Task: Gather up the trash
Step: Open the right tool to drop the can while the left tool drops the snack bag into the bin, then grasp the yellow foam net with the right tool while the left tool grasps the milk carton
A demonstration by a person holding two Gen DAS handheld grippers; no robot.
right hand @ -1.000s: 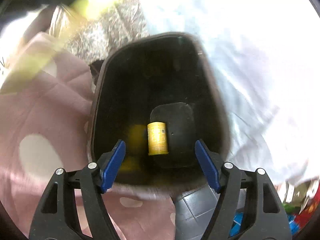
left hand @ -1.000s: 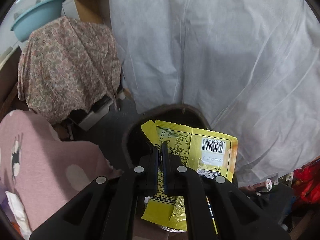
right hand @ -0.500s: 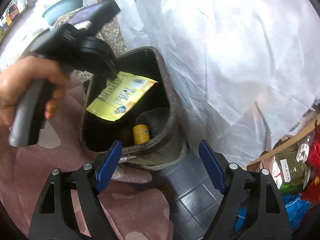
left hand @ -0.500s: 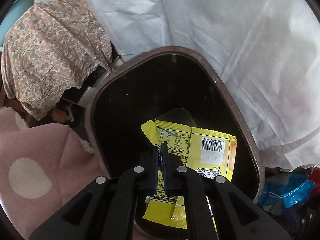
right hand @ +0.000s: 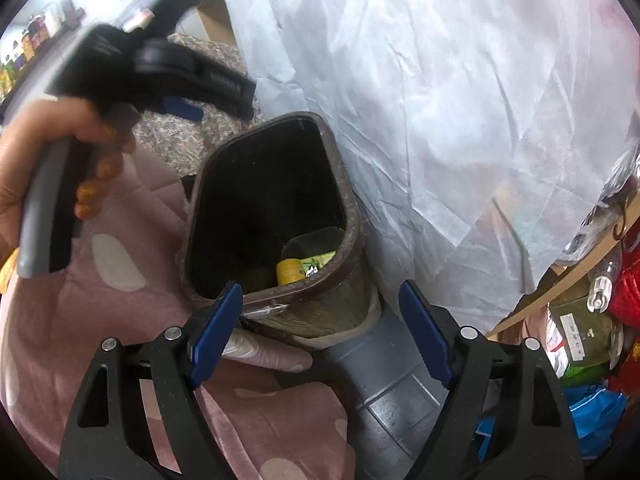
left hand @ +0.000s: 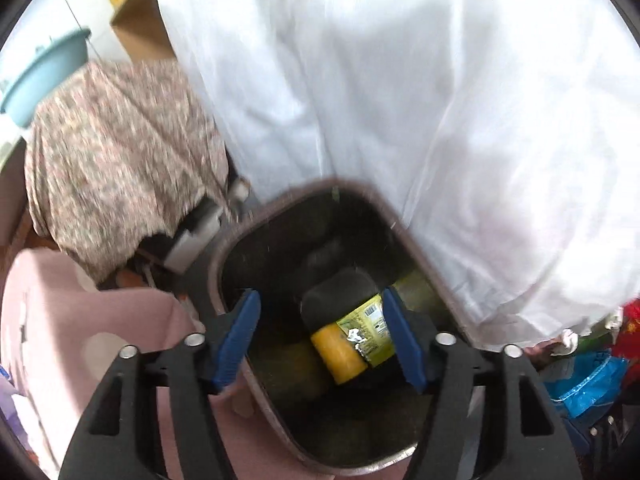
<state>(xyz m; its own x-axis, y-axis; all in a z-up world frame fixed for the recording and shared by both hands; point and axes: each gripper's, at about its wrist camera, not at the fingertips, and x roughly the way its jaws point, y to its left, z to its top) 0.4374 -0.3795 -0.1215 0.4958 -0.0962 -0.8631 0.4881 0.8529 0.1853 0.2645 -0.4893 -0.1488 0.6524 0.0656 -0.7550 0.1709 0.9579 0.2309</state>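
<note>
A brown trash bin (left hand: 256, 236) stands open below my left gripper (left hand: 322, 336). The left jaws are opening, with nothing held between them. A yellow snack wrapper (left hand: 370, 326) lies on the bin's bottom beside a yellow can (left hand: 338, 354). In the right wrist view, the same bin (right hand: 352, 216) sits just beyond my right gripper (right hand: 320, 334), which is open and holds nothing. The can (right hand: 290, 272) and a bit of the wrapper (right hand: 320, 260) show inside. A hand (right hand: 24, 160) holds the left gripper (right hand: 212, 96) above the bin's left side.
A white sheet (right hand: 440, 100) hangs behind and right of the bin. A pink dotted blanket (right hand: 100, 300) lies to its left and a floral cloth (left hand: 120, 160) behind. Grey floor tiles (right hand: 392, 384) show below. Bags and a bottle (right hand: 600, 292) crowd the right edge.
My left gripper went from shut on the yellow wrapper to open, and the wrapper dropped into the bin. My right gripper drew back from the bin, still open.
</note>
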